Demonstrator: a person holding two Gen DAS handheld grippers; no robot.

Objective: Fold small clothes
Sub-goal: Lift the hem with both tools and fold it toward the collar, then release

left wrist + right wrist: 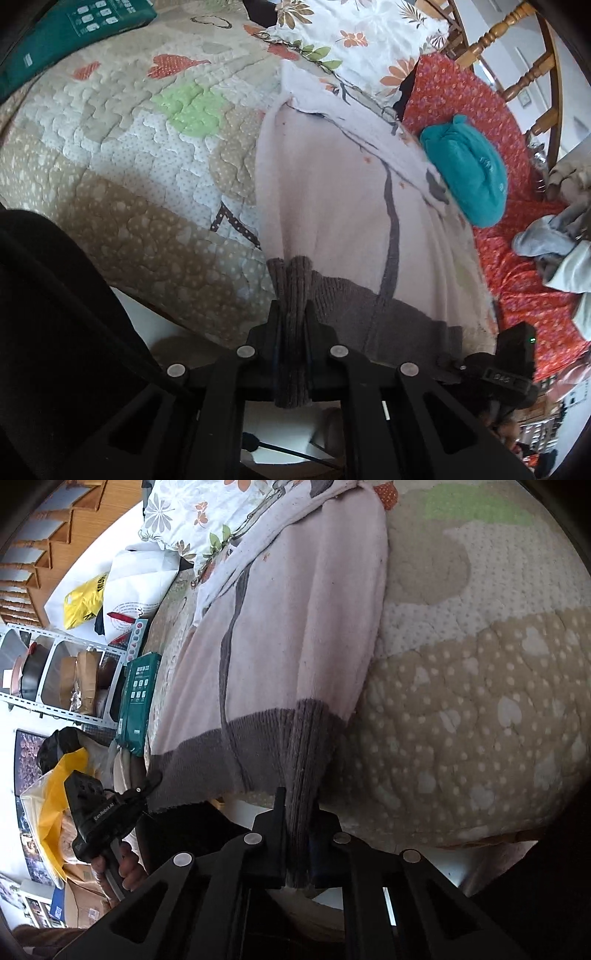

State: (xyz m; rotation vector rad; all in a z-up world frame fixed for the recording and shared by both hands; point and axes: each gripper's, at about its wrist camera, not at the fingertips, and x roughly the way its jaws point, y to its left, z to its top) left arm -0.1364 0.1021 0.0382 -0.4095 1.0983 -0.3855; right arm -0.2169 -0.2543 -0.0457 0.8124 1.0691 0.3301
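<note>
2 claws, left claw [293, 314] and right claw [299, 805], each clamping 1 sweater [332, 206] hem.

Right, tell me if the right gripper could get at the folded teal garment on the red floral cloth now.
Probably not: the right gripper is shut on the pink garment's grey ribbed hem, so it is occupied. The teal garment lies clear beyond the pink garment's far end.

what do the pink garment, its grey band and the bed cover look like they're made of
Pink garment: soft fleecy or brushed knit, going by its matte, fuzzy nap.
Grey band: ribbed knit, with clear parallel ribs, bunched where the left gripper and right gripper pinch it.
Bed cover: quilted fabric, probably cotton, puffy between wavy stitch lines, printed with dots and hearts.
</note>
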